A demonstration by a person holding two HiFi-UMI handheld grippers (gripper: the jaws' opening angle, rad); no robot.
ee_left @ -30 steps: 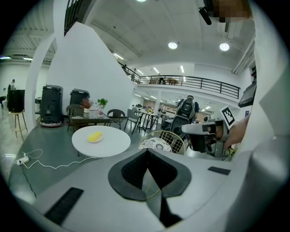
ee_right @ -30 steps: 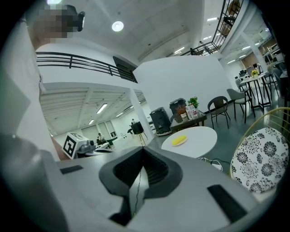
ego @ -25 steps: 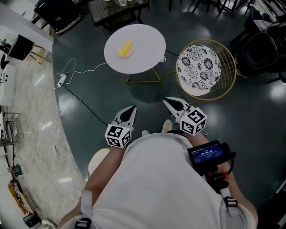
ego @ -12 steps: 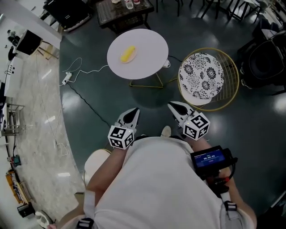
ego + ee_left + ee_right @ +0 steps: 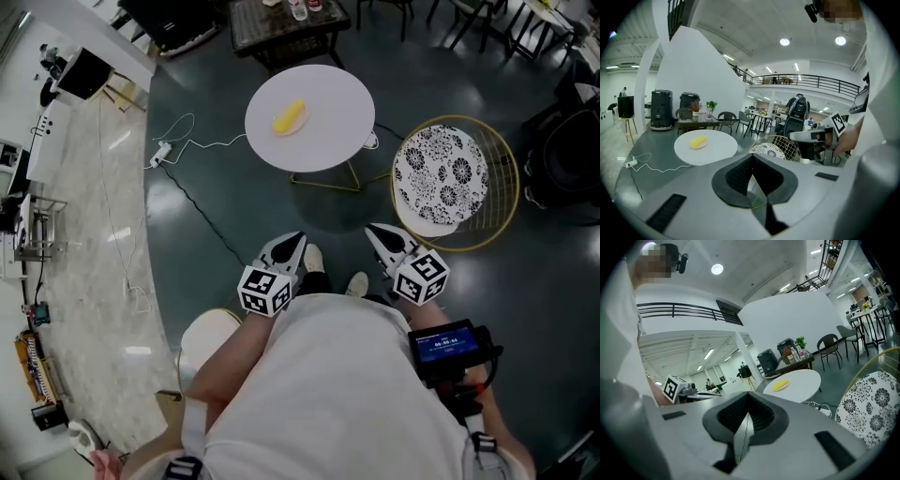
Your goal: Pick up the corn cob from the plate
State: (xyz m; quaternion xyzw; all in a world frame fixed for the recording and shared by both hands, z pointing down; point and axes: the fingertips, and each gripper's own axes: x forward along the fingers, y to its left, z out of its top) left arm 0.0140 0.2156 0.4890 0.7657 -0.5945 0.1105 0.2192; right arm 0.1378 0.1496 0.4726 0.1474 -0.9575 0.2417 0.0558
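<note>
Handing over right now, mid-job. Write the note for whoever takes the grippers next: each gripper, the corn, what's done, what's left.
Left gripper: shut, empty, held in front of the person's body, aimed toward the table.
Right gripper: shut, empty, held the same way.
Corn cob: lying untouched on its plate on the round white table, across open floor from both grippers.
Done: nothing yet.
Left: approach the table, open one gripper, close on the cob, lift it off the plate.
</note>
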